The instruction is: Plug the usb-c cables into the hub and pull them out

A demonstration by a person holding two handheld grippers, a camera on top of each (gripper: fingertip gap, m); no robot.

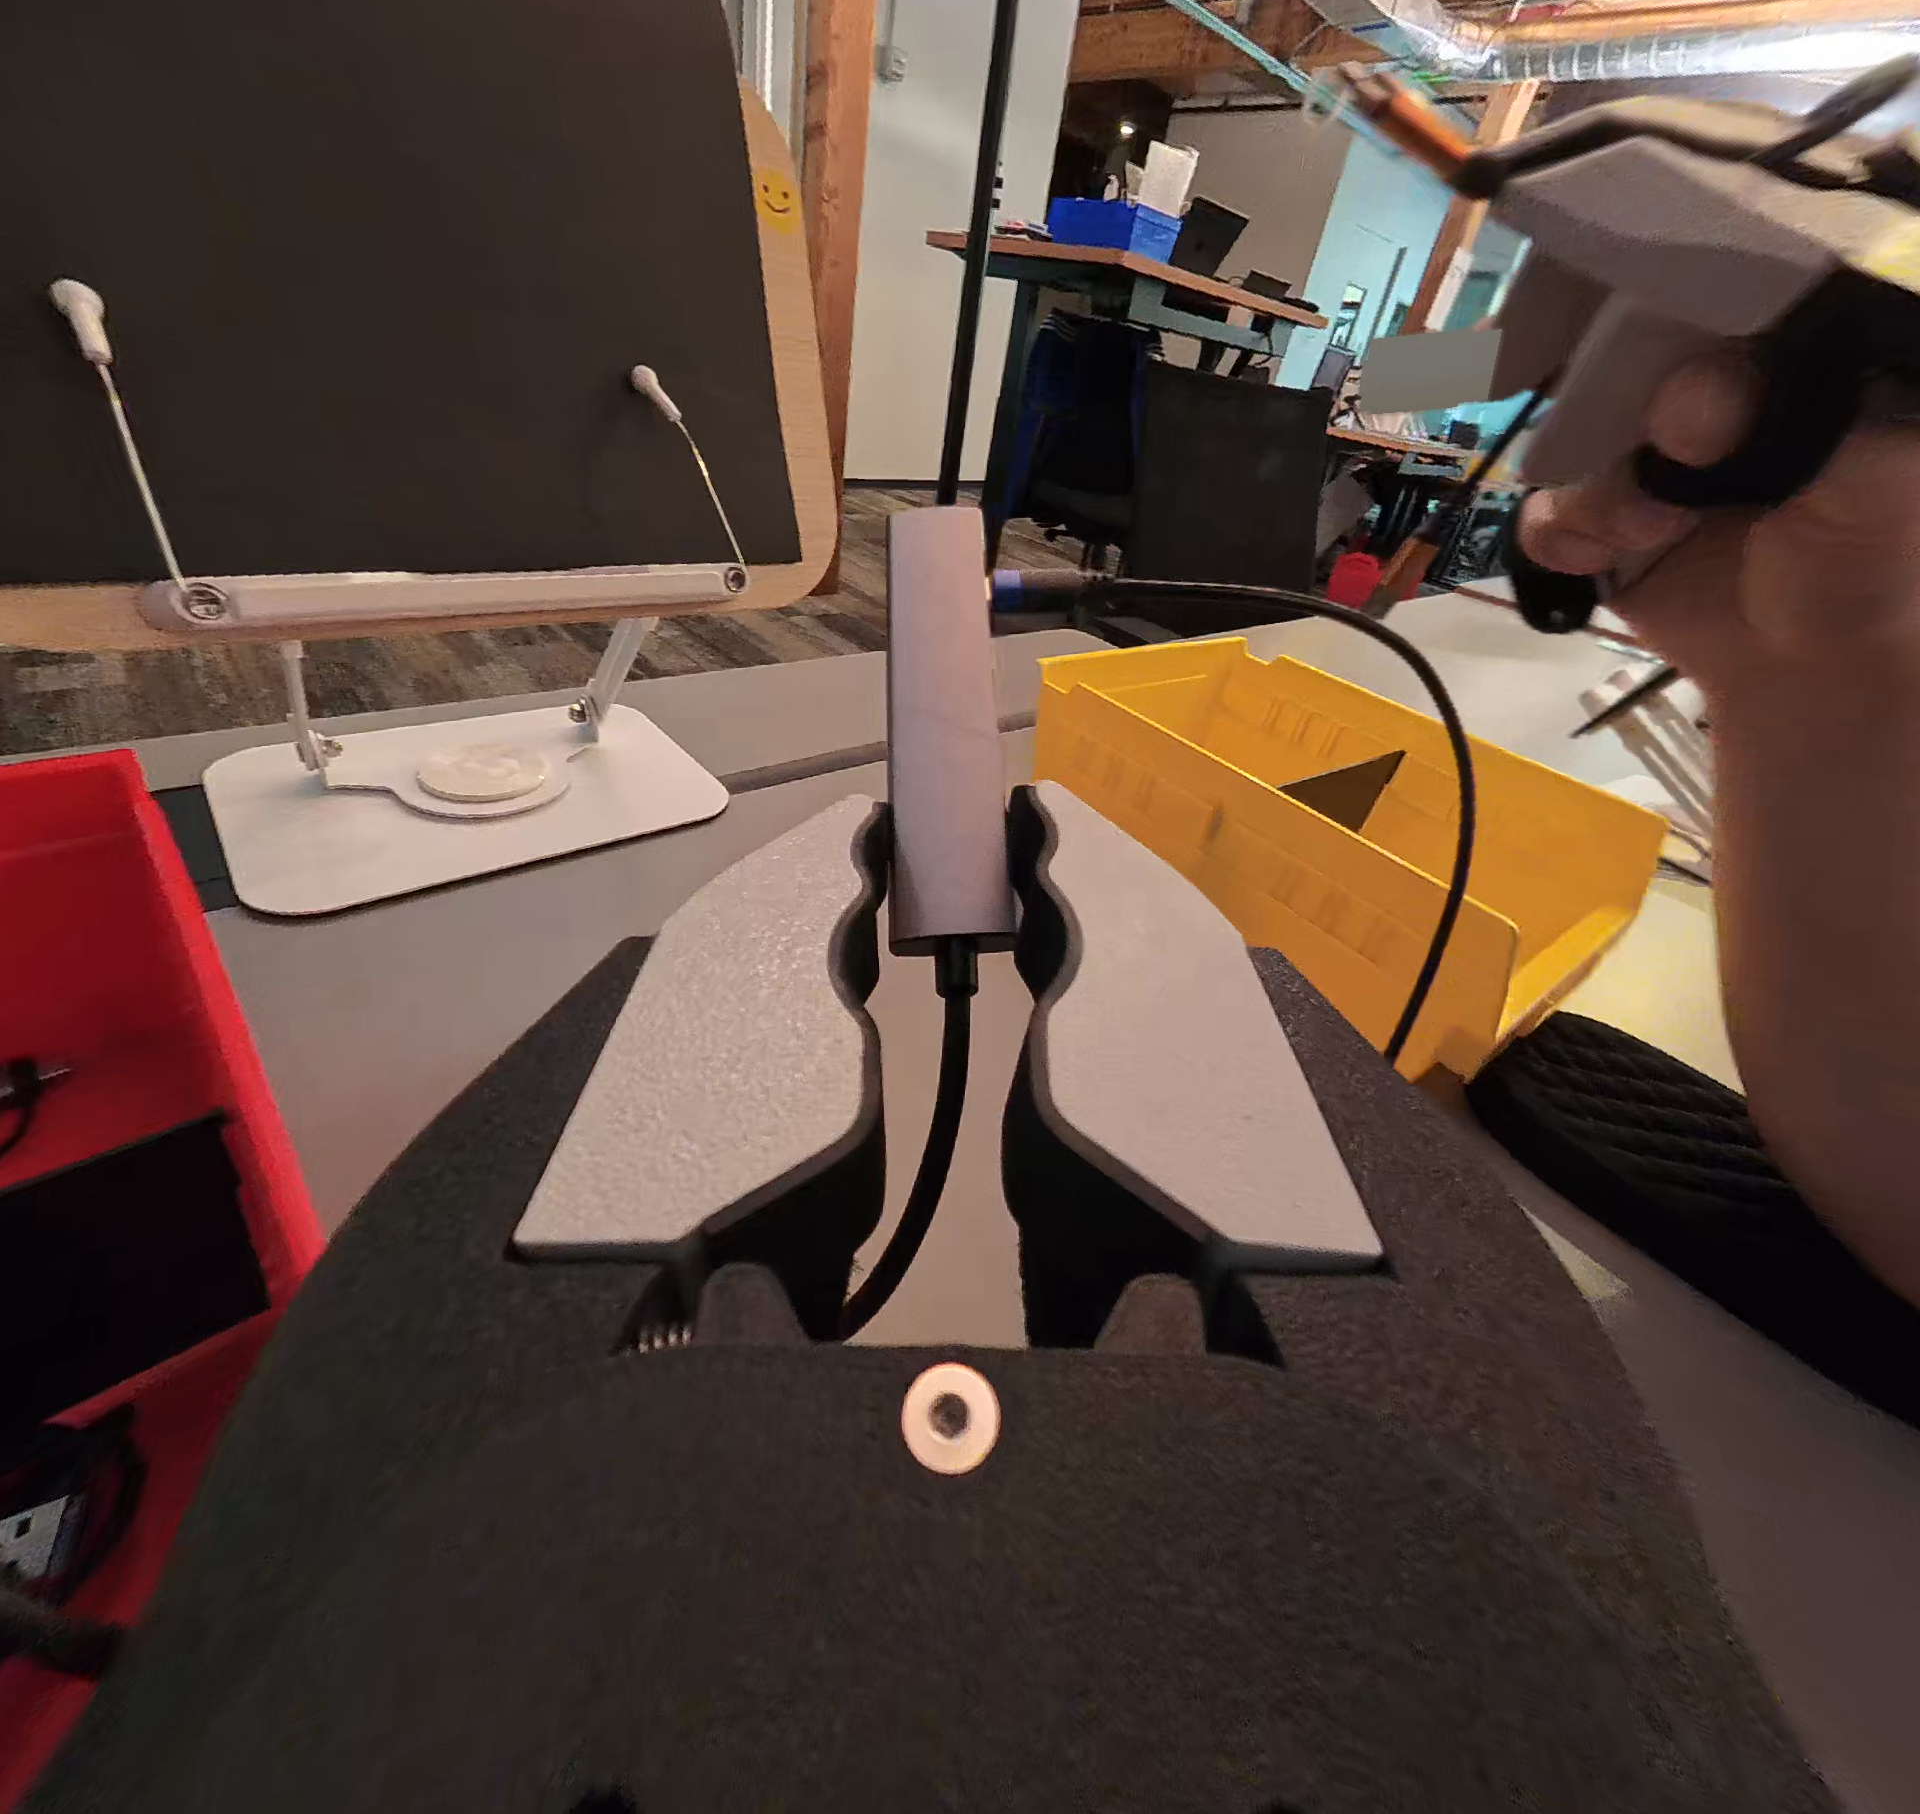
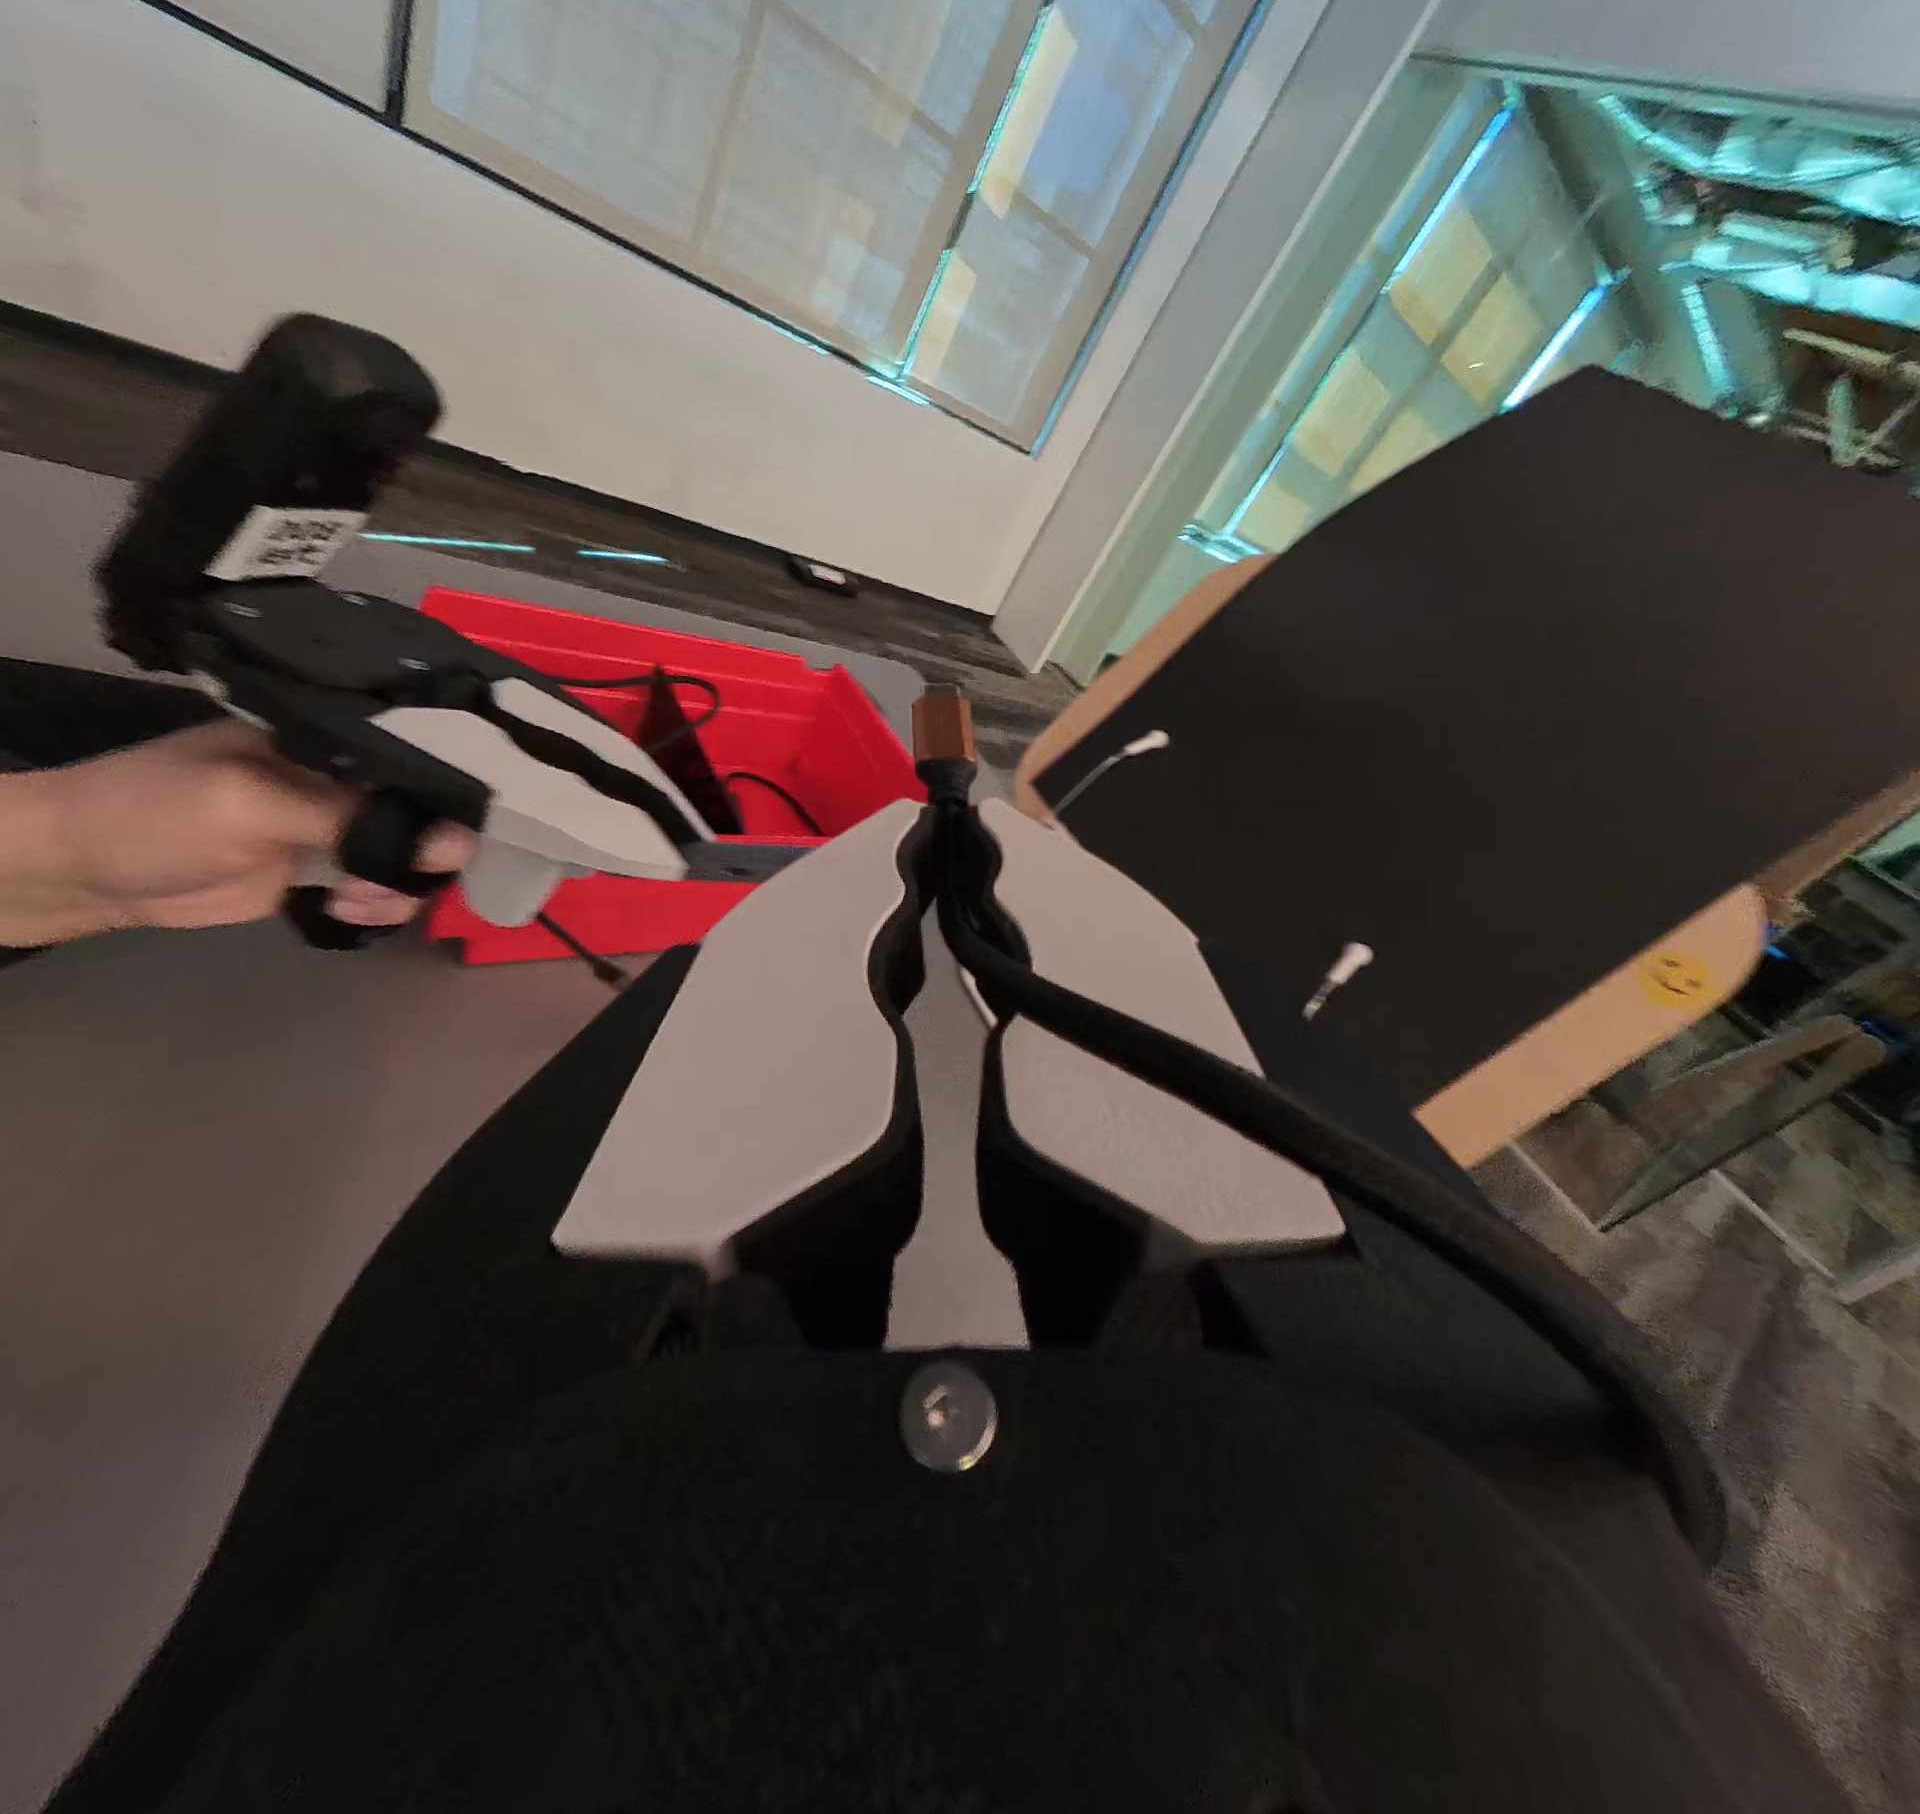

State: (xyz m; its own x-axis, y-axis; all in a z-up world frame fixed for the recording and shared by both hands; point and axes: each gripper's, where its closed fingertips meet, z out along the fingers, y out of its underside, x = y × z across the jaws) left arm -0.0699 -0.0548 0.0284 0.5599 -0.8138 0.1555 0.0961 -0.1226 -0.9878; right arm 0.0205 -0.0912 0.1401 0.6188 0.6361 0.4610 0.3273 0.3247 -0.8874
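My left gripper (image 1: 951,829) is shut on a slim grey hub (image 1: 940,725), held upright above the table, its own black lead (image 1: 935,1120) hanging back between the fingers. A black cable with a blue plug (image 1: 1023,588) sits in the hub's right side near the top. My right gripper (image 2: 943,814) is shut on a black braided usb-c cable (image 2: 1195,1068) just behind its orange plug (image 2: 940,725), which points up and away. In the left wrist view the right gripper (image 1: 1662,226) is high at the right with the orange plug (image 1: 1397,117), well apart from the hub. The left gripper (image 2: 582,808) shows at left in the right wrist view.
A red bin (image 1: 94,933) with cables stands at left, also in the right wrist view (image 2: 790,704). A yellow bin (image 1: 1351,829) is at right. A black board on a white stand (image 1: 468,798) rises behind. A coil of black braided cable (image 1: 1621,1141) lies on the grey table (image 1: 416,995).
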